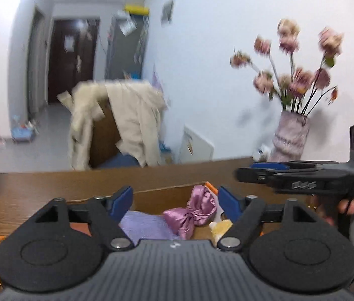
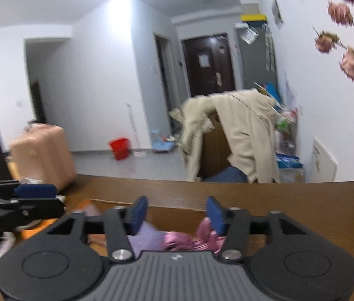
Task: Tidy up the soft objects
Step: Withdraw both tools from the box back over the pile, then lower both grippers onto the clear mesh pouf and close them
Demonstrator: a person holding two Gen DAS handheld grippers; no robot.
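Wooden table [image 2: 290, 200]: brown top, far edge running across both views; carries all items below.

Cardboard box [image 1: 167, 194]: open-topped, set on the table just short of its far edge, directly under both grippers; its far wall is visible, its near side hidden behind the gripper bodies; serves, by judgement, as the container for the soft goods.

Lavender cloth [image 1: 143, 225]: folded, matte, lying on the left of the box floor; judged light and limp; would sag if lifted by one corner, so a pinch on a folded edge or a bunched middle suits best.

Pink satin bow [image 1: 194, 213]: glossy fabric, knotted at its centre, lying right of the lavender cloth and touching it; judged very light, soft and slippery; the tight central knot gives the firmest hold, the puffed loops likely to slide out of the pads.

Yellow soft item [image 1: 221, 228]: small, at the right side of the box, mostly hidden; kind cannot be told.

Left gripper [image 1: 174, 200]: blue pads spread wide, nothing between them; poised above the box, bow roughly in line with the gap.

Right gripper [image 2: 175, 212]: pads likewise spread apart, holding nothing; hovers over the bow [image 2: 177, 242] and cloth [image 2: 146, 238].

Vase of flowers [image 1: 290, 135]: at the table's far right edge.
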